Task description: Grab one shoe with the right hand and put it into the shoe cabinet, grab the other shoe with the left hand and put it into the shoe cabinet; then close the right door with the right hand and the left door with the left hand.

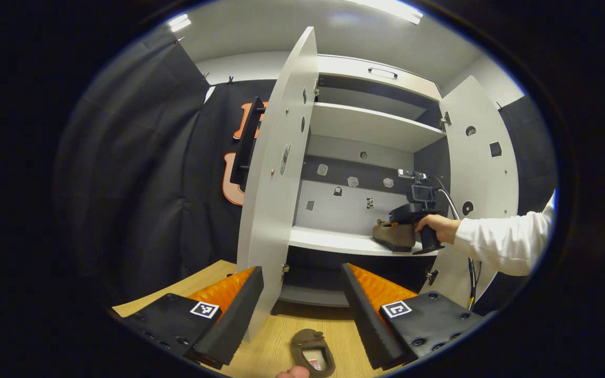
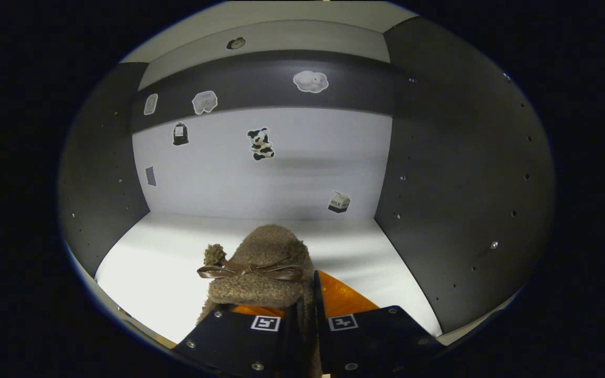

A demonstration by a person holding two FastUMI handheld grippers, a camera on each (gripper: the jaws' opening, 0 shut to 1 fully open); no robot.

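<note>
Step 1, the right-hand placement, is in hand. The left gripper hangs with fingers spread wide and empty; the second shoe lies on the wooden floor just below and between them, ahead of the open shoe cabinet. The right gripper has its fingers pinched narrow on the first shoe, toe forward over the white shelf. Next, I judge: spread those fingers and withdraw.

The floor shoe was cut off at the left gripper view's near edge. The right gripper's fingers hid the shelved shoe's heel.
</note>
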